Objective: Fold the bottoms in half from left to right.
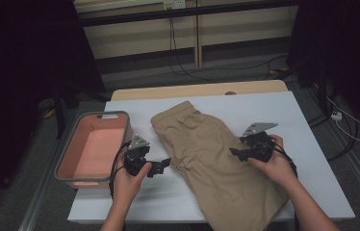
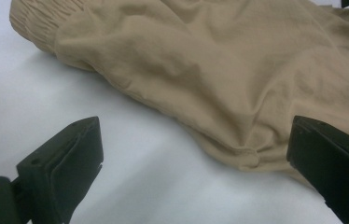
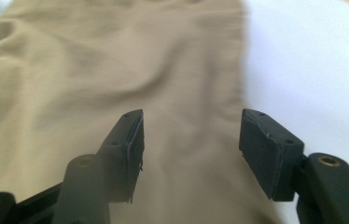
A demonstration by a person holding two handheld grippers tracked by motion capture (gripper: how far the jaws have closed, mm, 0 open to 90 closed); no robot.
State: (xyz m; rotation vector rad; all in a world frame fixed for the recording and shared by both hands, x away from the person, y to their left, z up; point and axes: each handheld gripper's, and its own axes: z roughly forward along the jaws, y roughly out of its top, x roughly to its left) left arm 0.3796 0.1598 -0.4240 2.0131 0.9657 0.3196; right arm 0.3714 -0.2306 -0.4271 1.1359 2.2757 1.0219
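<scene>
One pair of tan trousers (image 1: 216, 154) lies flat across the middle of one white table (image 1: 313, 144), with one pink bin (image 1: 94, 149) at the table's left edge. The left gripper (image 1: 161, 166) sits just beside the trousers' left edge, jaws spread wide and empty. The right gripper (image 1: 238, 153) hangs over the cloth, jaws apart, gripping nothing.

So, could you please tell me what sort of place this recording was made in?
Probably a lab or workshop set up for recording, not a home: a white-topped table stands on a bare floor with loose cables, dark frame stands flank it, and tan trousers lie beside a pink bin as practice items.
</scene>
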